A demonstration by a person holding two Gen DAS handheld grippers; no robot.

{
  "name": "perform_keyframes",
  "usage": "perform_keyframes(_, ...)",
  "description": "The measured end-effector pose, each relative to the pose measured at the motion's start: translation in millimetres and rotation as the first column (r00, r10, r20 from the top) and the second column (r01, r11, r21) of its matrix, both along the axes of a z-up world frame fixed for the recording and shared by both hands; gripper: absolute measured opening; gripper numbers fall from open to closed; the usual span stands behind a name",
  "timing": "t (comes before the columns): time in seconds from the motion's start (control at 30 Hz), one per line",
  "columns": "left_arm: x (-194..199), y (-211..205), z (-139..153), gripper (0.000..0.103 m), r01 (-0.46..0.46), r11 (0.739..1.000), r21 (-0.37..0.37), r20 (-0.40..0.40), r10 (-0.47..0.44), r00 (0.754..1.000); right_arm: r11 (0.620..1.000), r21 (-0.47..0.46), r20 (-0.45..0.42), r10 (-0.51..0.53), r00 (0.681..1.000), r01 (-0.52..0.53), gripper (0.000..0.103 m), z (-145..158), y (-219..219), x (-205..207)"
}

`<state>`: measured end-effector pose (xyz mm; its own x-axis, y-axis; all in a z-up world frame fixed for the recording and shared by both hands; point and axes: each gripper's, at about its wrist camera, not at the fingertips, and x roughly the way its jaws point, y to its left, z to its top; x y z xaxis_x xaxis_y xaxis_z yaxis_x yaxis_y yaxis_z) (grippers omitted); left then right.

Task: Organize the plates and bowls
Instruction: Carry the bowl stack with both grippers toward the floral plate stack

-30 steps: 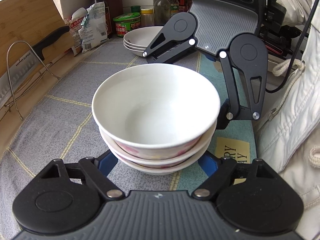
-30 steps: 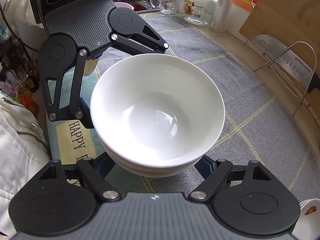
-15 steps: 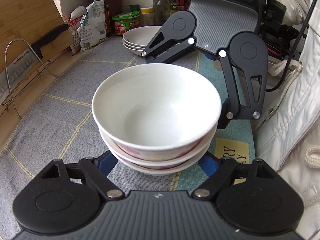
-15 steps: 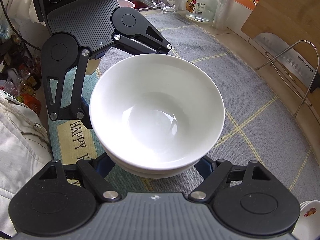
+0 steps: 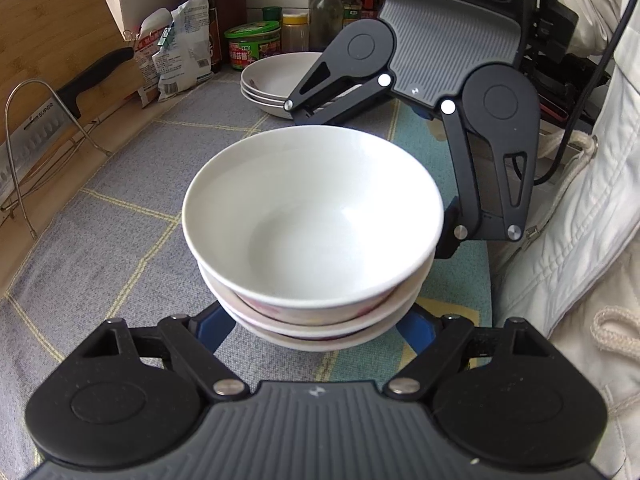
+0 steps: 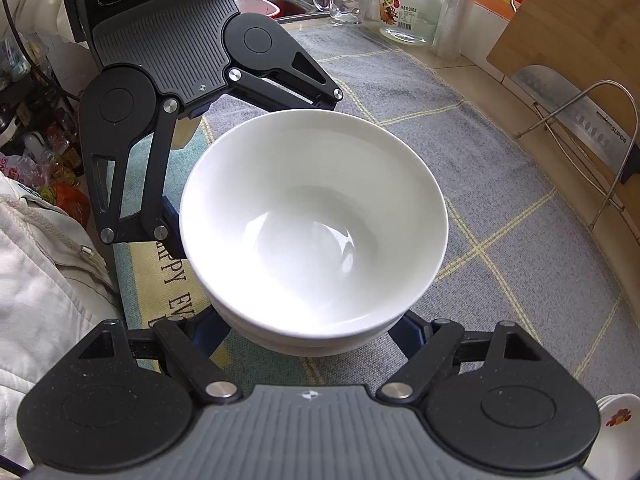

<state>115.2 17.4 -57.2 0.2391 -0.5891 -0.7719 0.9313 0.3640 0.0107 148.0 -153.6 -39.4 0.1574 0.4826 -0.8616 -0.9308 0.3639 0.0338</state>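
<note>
The left gripper (image 5: 314, 332) and the right gripper (image 6: 316, 332) stay wide around the stack of bowls (image 5: 312, 216) on the gray mat (image 5: 120, 240), nothing has moved, and whether they squeeze is hidden, so the carrying seems not begun.

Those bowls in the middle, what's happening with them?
A person is tidying crockery with a claw tool in each hand. The left claw and right claw reach around the stack of bowls from opposite sides, low down. The stack sits on the mat; more dishes wait behind.
</note>
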Motion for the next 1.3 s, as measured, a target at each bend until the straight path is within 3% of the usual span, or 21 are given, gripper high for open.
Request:
perform_keyframes(0.33, 3.5, -46.9, 22.2, 0.086, -0.019, 1.0, -0.004, 0.032, 0.019, 0.999, 1.0, 0.009, 0.025, 0.018, 1.0, -0.018, 0.087, 18.6, -43.3, 6.0)
perform_keyframes(0.87, 28.9, -155.3, 37.2, 0.086, 0.01, 1.0, -0.024, 0.102, -0.007, 0.995, 1.0, 0.015, 0.089, 0.0, 0.996, -0.001, 0.087, 45.3, -160.0, 29.6)
perform_keyframes(1.3, 71.6, -230.9, 25.6, 0.086, 0.085, 0.996, -0.003, 0.129, -0.084, 0.988, 0.996, -0.013, 0.124, -0.089, 0.988, 0.091, 0.087, 38.6, -231.2, 61.5)
